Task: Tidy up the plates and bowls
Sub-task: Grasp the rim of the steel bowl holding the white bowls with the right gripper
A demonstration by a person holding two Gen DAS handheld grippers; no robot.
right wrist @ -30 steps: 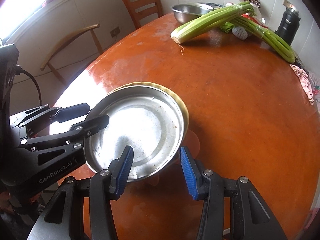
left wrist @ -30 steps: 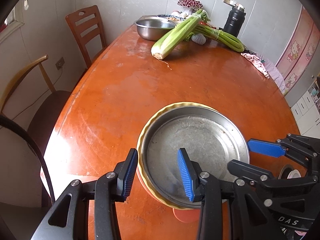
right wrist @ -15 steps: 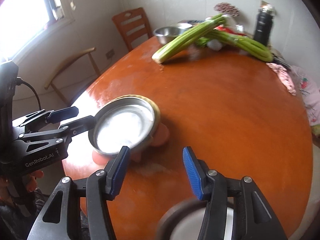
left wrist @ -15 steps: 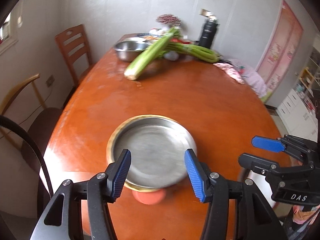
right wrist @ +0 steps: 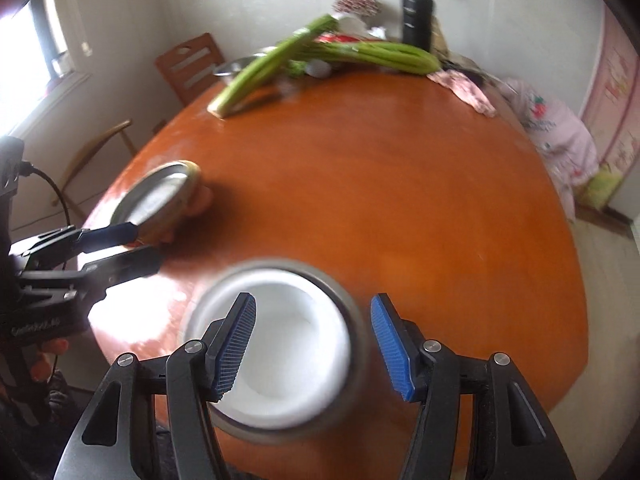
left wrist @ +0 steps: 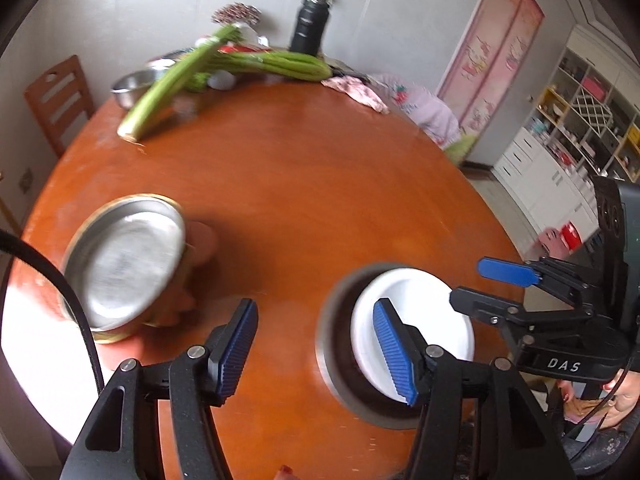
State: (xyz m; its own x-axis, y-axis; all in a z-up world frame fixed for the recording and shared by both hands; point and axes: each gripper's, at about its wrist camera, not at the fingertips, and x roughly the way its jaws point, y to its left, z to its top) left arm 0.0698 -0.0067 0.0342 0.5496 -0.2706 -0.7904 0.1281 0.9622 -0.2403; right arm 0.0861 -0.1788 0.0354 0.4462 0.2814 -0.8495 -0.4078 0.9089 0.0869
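1. Left wrist view: the left gripper (left wrist: 316, 354) hangs over the near edge of the round wooden table (left wrist: 320, 184). Its jaws are opening and nothing is between them; only bare tabletop shows in the gap.
2. At the left, well apart from those jaws, a steel plate (left wrist: 120, 268) sits nested in a yellow-rimmed dish (left wrist: 106, 336), which rests on something orange that is too blurred to name.
3. Near and to the right, a white bowl (left wrist: 416, 312) sits inside a grey steel plate (left wrist: 340, 364). The right gripper (left wrist: 488, 286) reaches in from the right beside it, holding nothing.
4. At the far side lie celery stalks (left wrist: 172, 80), a steel bowl (left wrist: 134, 86), a black flask (left wrist: 308, 26) and a pink cloth (left wrist: 356, 90).
5. Right wrist view: the right gripper (right wrist: 314, 350) hovers above the white bowl (right wrist: 292, 344) and its grey steel plate (right wrist: 352, 312). Its jaws are opening; the bowl appears behind the gap, but the pads do not press on it.
6. The left gripper (right wrist: 128, 246) shows at the left edge, free of any load, close to the stacked steel plate (right wrist: 156, 196).
7. Judgement: one stack looks finished, and the white bowl set is the piece now in hand.
8. The next move likely calls for lowering one gripper onto a rim of that set, closing firmly, and keeping it level so the bowl does not slide.
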